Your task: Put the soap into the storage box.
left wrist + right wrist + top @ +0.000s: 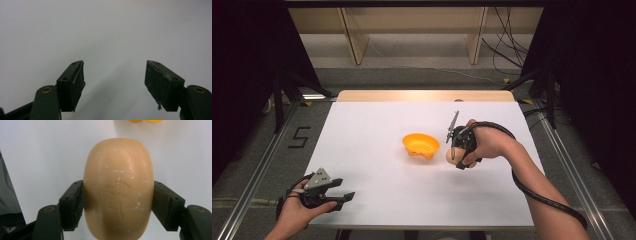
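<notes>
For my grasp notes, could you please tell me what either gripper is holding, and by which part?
The right gripper holds the tan soap bar across its two long sides, near mid-length. The left gripper is open and holds nothing.

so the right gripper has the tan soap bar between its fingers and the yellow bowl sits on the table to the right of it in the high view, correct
Not quite. The right gripper does grip the tan soap bar between its fingers, but the yellow bowl sits on the table to the left of it, as the high view shows.
</notes>
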`<state>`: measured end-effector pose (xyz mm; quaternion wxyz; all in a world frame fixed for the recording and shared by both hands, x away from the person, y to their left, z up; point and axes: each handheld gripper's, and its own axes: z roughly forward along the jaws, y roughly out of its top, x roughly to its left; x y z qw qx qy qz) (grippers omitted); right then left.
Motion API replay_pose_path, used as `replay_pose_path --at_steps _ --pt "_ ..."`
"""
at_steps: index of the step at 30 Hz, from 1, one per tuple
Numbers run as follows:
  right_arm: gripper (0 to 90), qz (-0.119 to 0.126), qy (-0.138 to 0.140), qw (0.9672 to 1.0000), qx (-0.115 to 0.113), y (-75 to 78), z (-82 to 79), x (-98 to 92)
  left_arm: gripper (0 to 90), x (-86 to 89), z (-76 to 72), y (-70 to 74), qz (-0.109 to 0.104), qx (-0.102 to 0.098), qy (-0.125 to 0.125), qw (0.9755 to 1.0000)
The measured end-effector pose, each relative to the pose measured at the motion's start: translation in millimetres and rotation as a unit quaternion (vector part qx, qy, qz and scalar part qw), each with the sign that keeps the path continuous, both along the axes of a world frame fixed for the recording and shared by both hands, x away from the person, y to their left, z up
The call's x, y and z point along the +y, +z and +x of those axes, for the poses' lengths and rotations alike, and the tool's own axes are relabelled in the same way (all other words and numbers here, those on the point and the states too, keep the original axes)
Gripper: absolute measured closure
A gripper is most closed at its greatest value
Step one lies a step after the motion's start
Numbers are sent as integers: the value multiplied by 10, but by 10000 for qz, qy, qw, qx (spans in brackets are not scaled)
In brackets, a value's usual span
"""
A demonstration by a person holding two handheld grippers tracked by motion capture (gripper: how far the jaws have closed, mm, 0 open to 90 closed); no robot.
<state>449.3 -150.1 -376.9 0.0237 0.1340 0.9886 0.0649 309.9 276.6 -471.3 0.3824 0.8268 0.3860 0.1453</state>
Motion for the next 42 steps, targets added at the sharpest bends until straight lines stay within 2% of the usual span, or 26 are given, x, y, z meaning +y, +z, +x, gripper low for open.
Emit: replay_pose_path --at_steps 2,3,5,6,12,13,15,17,18,21,22,24,25,26,28,33,35,39,40,42 --pt "334 50 25 10000 -29 1 13 10 317 -6 7 -7 55 -41 15 10000" --pt "335 16 -79 10000 -4 8 8 15 317 -1 12 -3 116 -68 -13 9999" --pt "335 25 -1 10000 -18 4 44 22 317 6 9 6 94 -73 -53 9999" --pt "335 25 -1 10000 -18 4 44 22 317 1 2 3 17 -10 -15 10000" --pt "335 77 -58 9999 -52 31 110 23 317 10 10 -2 69 -46 -48 10000" --pt "335 113 -3 9999 -67 35 130 17 317 9 8 0 55 -46 -31 10000" --pt "335 109 -81 9999 -73 45 142 27 317 7 15 -3 90 -95 39 9999" --pt "335 119 -59 9998 -113 50 165 31 317 16 14 5 96 -79 -41 9999" --pt "335 113 -76 9998 -118 55 174 34 317 7 14 -2 91 -94 29 9999" --pt "335 133 -137 9997 -121 64 198 36 317 7 15 -1 98 -103 26 9999" --pt "335 108 -93 9997 -173 62 213 29 317 7 13 -1 83 -97 19 9999" --pt "335 125 -137 9998 -117 60 230 37 317 4 7 -1 -21 -69 -20 10000" --pt "335 130 -114 9998 -140 60 240 34 317 16 14 3 89 -77 -41 9999" --pt "335 127 -96 9998 -152 58 255 31 317 7 14 -4 77 -91 34 9999" --pt "335 128 -172 9997 -150 66 258 43 317 7 16 -2 93 -97 30 9999" --pt "335 102 -132 9997 -204 72 290 61 317 7 16 -1 103 -100 26 9999" --pt "335 134 -128 9996 -225 73 300 72 317 4 8 2 -18 -61 -22 10000" --pt "335 118 -154 9995 -245 76 316 99 317 5 7 4 -17 -61 -28 10000" --pt "335 128 -169 9994 -265 76 318 106 317 14 9 10 47 -63 -51 10000" --pt "335 152 -182 9993 -292 79 328 114 317 5 8 5 -28 -79 -22 10000"
